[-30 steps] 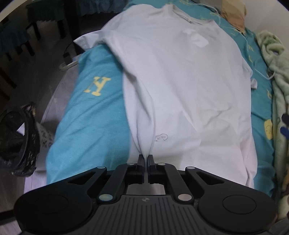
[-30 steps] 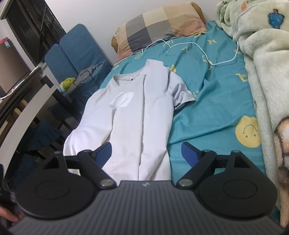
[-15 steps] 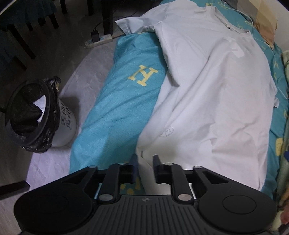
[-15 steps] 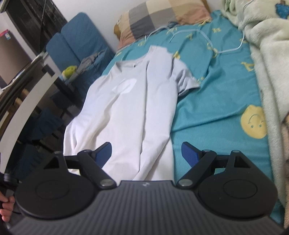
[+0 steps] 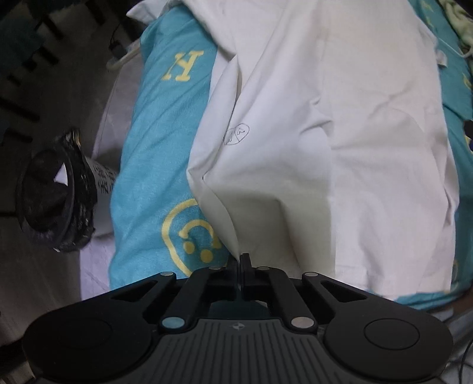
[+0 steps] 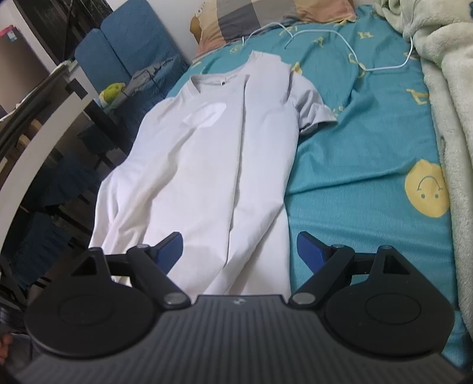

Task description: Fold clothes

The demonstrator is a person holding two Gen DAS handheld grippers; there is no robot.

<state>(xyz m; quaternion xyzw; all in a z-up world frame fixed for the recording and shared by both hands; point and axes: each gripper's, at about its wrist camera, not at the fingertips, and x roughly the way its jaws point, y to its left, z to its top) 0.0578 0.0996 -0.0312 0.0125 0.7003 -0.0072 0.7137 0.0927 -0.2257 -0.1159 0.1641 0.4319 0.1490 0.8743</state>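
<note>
Lying lengthwise on the teal bedsheet (image 6: 354, 165), the white T-shirt (image 6: 207, 153) is stretched with its collar toward the checked pillow (image 6: 266, 17) and its hem toward both grippers, so its long axis runs away from them up the bed. One side panel is already folded in, a straight crease being visible down the middle in the right wrist view, with a short sleeve sticking out over the sheet on that side. The left gripper (image 5: 239, 261) is pinched closed on the hem corner of the T-shirt (image 5: 325, 147) at the bed's outer edge, beside a yellow smiley print, and a ridge of cloth is drawn up from the pads. The right gripper (image 6: 239, 245) is held with its blue pads spread wide and nothing between them, above the hem near the centre crease. A bin lined with a black bag (image 5: 56, 189) is seen on the floor below the bed edge.

The unfolded side is judged to lie nearer the left gripper, so the coming fold would be carried across the shirt's width toward the crease, at right angles to the long axis. Slack in the far shoulder, which hangs toward the bed edge, may be dragged unevenly
</note>
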